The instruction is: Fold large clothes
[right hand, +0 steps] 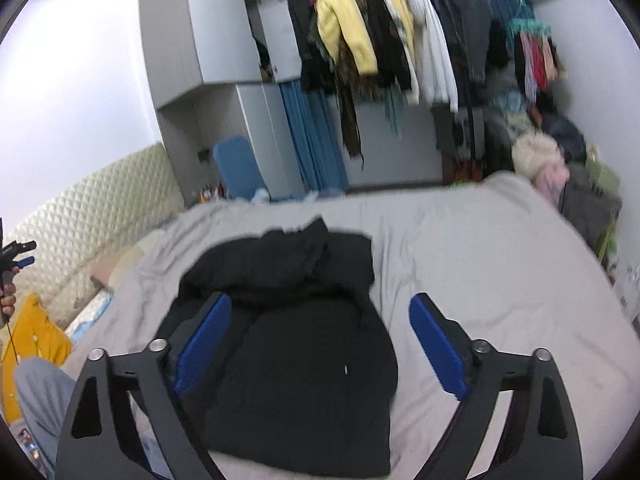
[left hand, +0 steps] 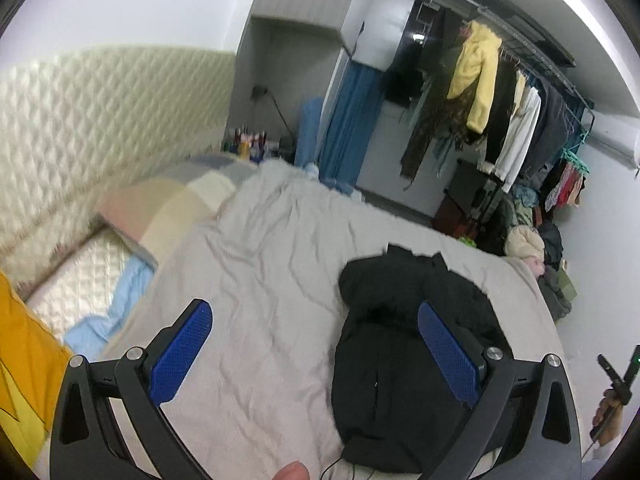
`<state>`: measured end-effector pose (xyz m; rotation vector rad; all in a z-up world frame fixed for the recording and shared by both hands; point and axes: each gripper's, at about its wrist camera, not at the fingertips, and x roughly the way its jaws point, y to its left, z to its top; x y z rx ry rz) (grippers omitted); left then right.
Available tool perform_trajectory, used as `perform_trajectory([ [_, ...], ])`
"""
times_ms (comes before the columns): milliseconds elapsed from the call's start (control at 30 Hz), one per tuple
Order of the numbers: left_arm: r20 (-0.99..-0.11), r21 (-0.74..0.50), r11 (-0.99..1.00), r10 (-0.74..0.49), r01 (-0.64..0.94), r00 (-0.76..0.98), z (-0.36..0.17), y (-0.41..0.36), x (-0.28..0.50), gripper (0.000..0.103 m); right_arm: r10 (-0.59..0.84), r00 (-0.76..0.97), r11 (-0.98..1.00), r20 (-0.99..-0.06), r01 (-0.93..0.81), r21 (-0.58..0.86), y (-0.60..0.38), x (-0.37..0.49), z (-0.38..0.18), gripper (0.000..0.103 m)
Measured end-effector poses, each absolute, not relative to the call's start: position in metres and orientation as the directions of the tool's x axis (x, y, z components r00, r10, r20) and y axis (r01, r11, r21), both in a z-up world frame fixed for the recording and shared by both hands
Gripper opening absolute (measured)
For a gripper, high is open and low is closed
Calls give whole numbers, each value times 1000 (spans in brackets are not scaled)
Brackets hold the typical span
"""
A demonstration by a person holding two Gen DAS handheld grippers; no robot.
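Note:
A black garment [right hand: 296,328] lies folded into a thick bundle on the grey bedspread [right hand: 480,248]. In the right wrist view my right gripper [right hand: 320,320] hovers above it, jaws wide apart, blue pads [right hand: 204,344] clear of the cloth. In the left wrist view the same black garment [left hand: 400,360] lies at the lower right. My left gripper [left hand: 316,340] hangs open above the grey bedspread [left hand: 260,260], its right pad [left hand: 448,356] over the garment's edge, nothing between the pads. The other gripper [left hand: 618,376] shows at the far right edge.
A padded cream headboard [left hand: 100,120] and pillows [left hand: 168,204] lie at the bed's left end. A rack of hanging clothes [right hand: 400,48] and a heap of clothes [right hand: 552,160] stand beyond the bed. A grey wardrobe [right hand: 208,40] is behind. A yellow cushion [right hand: 36,332] lies lower left.

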<state>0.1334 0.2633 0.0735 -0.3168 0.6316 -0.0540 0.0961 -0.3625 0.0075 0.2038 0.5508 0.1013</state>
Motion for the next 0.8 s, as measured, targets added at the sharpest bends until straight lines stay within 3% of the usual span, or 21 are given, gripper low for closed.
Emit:
perform_trajectory([
  [267,-647,-500,865,-402,37,648,-77,235,155,103,222,717,934,-661,38,355,-372,97,-100,84],
  [467,-633,-664,747,-586,34,506,-185,200,175,103,240,595,893,-767,174,414,-393,106,-186,84],
  [600,-610,-731,682,-661,11,437,-236,186,185,102,271,565,870,-779,202,449,-396,110,-221,85],
  [800,-548,-799,600,-753,39,363,-267,159,184,101,370,566,806,-736,198,557,-390,118,-245,85],
])
